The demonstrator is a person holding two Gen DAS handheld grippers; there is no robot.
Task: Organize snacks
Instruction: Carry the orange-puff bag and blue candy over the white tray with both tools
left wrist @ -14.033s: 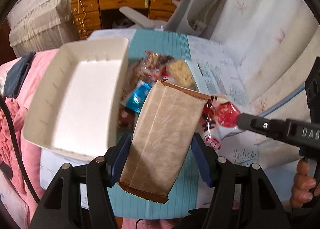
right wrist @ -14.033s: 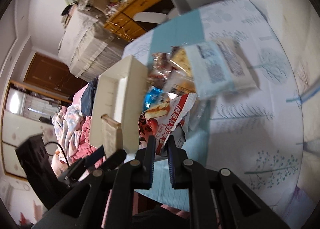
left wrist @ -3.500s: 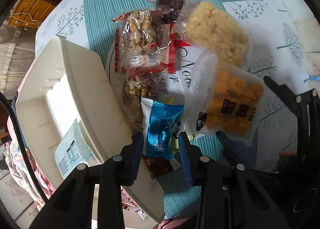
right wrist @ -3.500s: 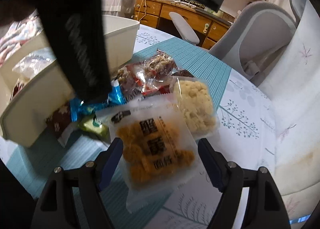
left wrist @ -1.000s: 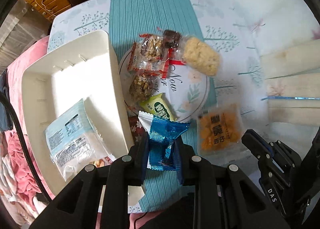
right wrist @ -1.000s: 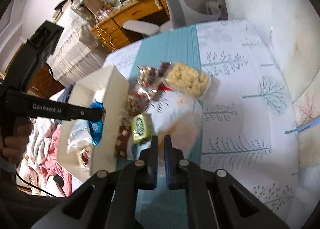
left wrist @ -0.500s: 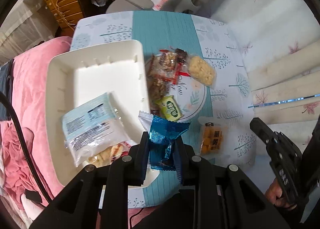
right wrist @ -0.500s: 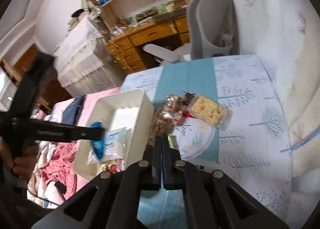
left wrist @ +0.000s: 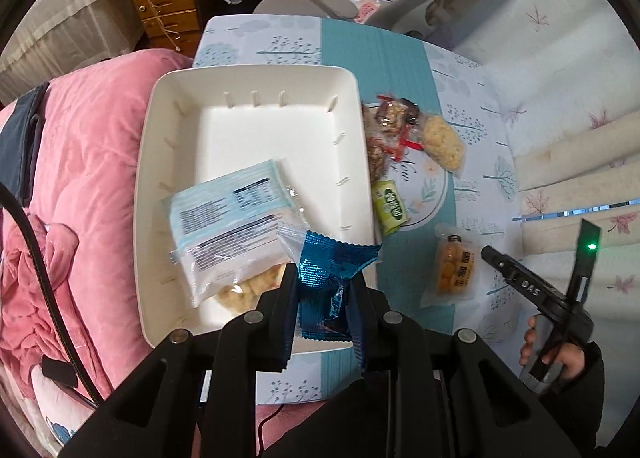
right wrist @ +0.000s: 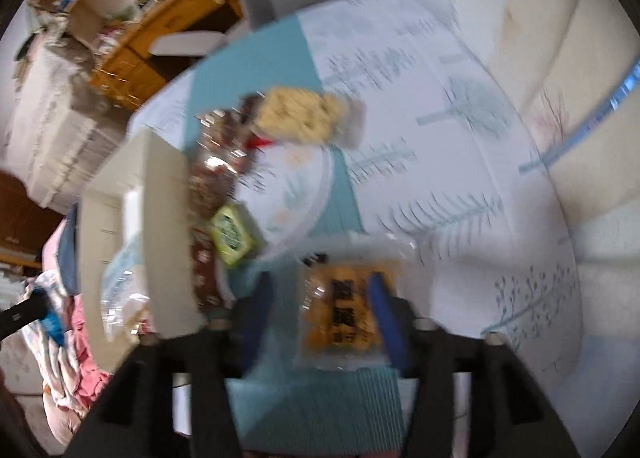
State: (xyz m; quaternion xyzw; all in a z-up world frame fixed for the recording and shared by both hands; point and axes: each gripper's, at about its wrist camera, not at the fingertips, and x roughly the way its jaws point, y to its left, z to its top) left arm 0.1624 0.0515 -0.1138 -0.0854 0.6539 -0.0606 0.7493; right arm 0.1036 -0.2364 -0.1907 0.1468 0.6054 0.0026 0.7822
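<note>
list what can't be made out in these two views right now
- Right wrist view: motion blur smears everything; the print on the orange snack pack between the open right gripper is unreadable.
- Left wrist view: the left gripper and its blue wrapper hide the white bin's near end.
- Label text on the pale blue packet is too small to read.

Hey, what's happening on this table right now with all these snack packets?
A person with a gripper in each hand is sorting snacks into a white bin. The left gripper is shut on a blue foil packet, holding it over the bin's near end, where a pale blue bag already lies. The right gripper is open around an orange snack bag lying on the table. A green packet, a yellow puffed snack and some nut bars are outside the bin.
</note>
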